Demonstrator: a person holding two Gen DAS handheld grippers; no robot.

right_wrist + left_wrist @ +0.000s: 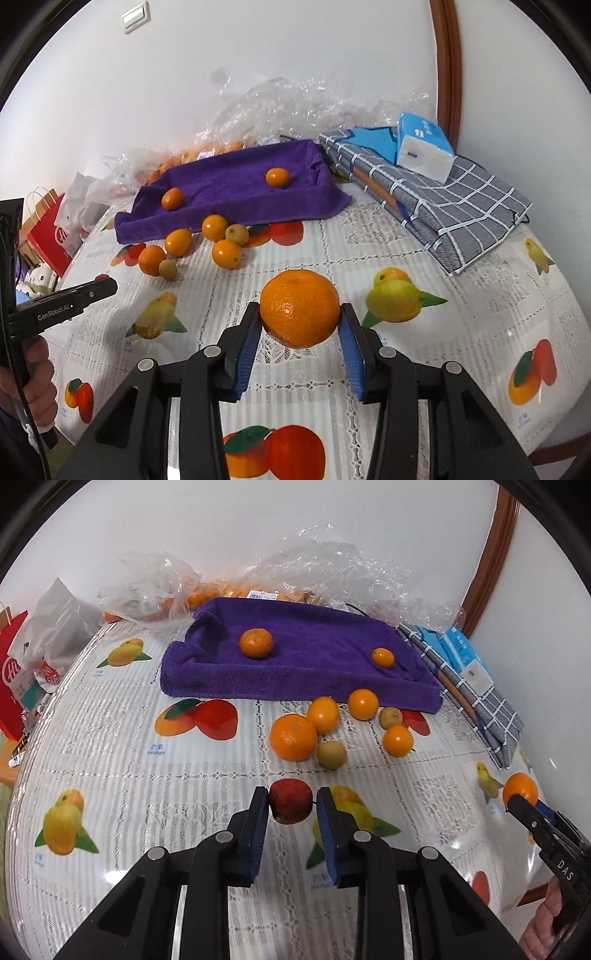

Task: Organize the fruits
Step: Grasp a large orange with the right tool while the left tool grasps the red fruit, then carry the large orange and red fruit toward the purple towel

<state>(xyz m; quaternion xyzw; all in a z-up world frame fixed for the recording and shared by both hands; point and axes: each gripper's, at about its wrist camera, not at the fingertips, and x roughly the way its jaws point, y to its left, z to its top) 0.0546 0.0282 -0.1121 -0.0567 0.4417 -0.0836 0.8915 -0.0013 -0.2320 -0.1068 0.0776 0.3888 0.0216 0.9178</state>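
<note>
My left gripper (291, 800) is shut on a small dark red apple (290, 802) and holds it above the table. My right gripper (300, 317) is shut on a large orange (300, 307); this orange also shows at the right edge of the left wrist view (521, 787). A purple towel (295, 661) lies at the back with two oranges on it (256, 643) (382, 658). In front of the towel sits a cluster of several oranges (293, 737) and two small greenish-brown fruits (332, 755).
The table (110, 775) has a lace cloth printed with fruit pictures. Clear plastic bags (332, 572) holding more oranges lie behind the towel. A checked grey cloth (450, 206) with a blue tissue pack (423, 147) lies at the right. A red paper bag (14, 679) stands at the left.
</note>
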